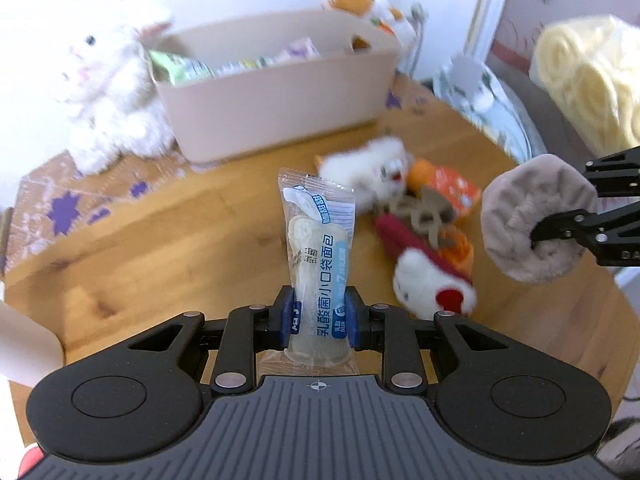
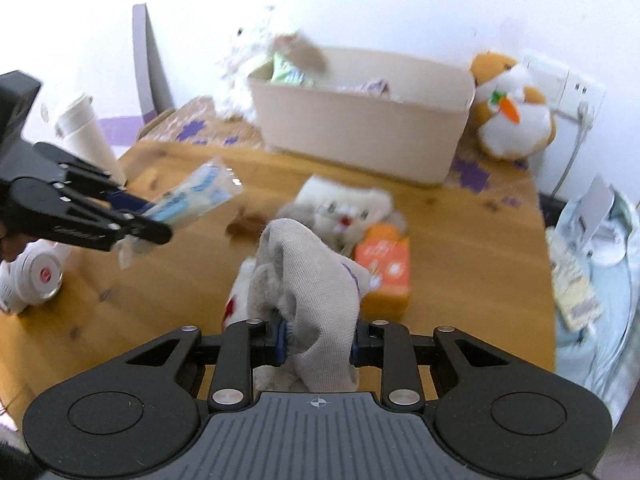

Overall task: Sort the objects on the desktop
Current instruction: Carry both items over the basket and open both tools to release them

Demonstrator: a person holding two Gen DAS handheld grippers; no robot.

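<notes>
My left gripper point(image 1: 319, 316) is shut on a clear blue-and-white bread packet point(image 1: 318, 248), held upright above the wooden table point(image 1: 160, 248). It also shows in the right wrist view point(image 2: 140, 220) with the packet point(image 2: 196, 196) at the left. My right gripper point(image 2: 319, 340) is shut on a grey fuzzy sock point(image 2: 316, 292); it shows in the left wrist view point(image 1: 536, 236) at the right with the rolled sock point(image 1: 536, 216). A beige bin point(image 1: 276, 92) holding snack packets stands at the back of the table.
On the table lie a white plush point(image 2: 344, 208), an orange packet point(image 2: 386, 272), a red-and-white sock point(image 1: 424, 276) and a brown scrap. A white bunny plush point(image 1: 108, 92), a hamster plush point(image 2: 512, 108), a white cup point(image 2: 88, 136) and headphones point(image 2: 36, 276) stand around.
</notes>
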